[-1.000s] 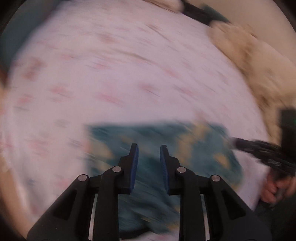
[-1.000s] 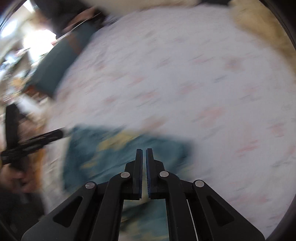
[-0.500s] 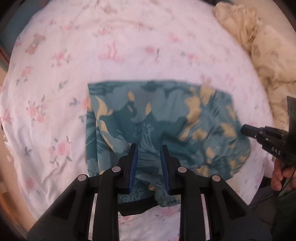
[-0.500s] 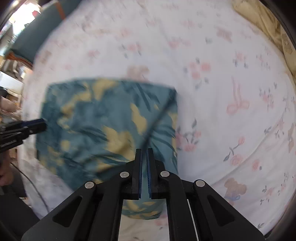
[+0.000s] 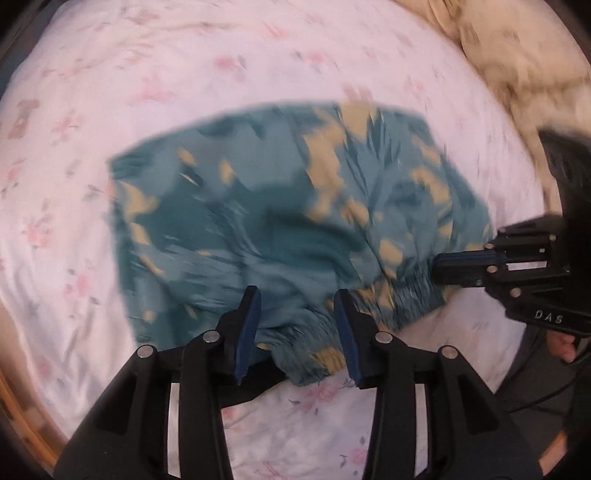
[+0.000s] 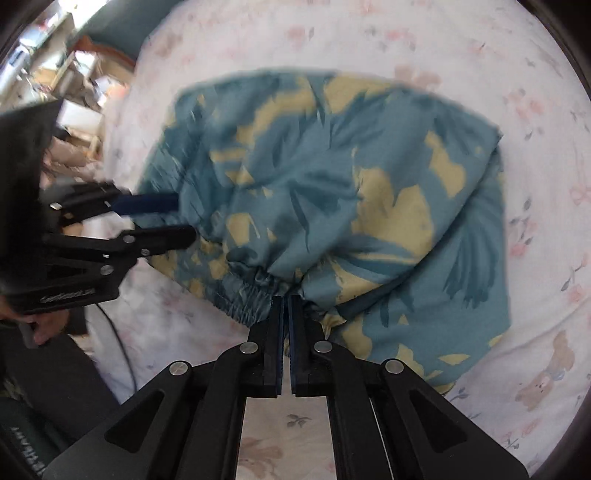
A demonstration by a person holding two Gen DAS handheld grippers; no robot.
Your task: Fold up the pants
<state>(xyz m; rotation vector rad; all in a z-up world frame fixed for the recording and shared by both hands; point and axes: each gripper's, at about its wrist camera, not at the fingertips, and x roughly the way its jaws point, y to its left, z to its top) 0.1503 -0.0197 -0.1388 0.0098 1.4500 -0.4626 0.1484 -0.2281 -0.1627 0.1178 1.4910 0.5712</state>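
Observation:
The teal pants with yellow leaf print [image 5: 280,221] lie bunched on the white floral bed sheet [image 5: 184,66]. My left gripper [image 5: 297,295] is open, its fingers on either side of the gathered waistband at the near edge. My right gripper [image 6: 285,299] is shut on the elastic waistband of the pants [image 6: 332,177], which bulge up beyond it. The right gripper shows in the left wrist view [image 5: 439,267], pinching the waistband's right end. The left gripper shows in the right wrist view [image 6: 181,216], open at the pants' left edge.
A cream rumpled blanket [image 5: 517,66] lies at the far right of the bed. The bed's left edge, a teal headboard [image 6: 110,33] and cluttered shelves [image 6: 81,92] show in the right wrist view. A cable [image 6: 118,339] trails near the person's hand.
Both grippers have moved in close to the pants' waistband. The left gripper's jaws have widened. The right gripper has closed on the waistband, and the fabric now bulges.

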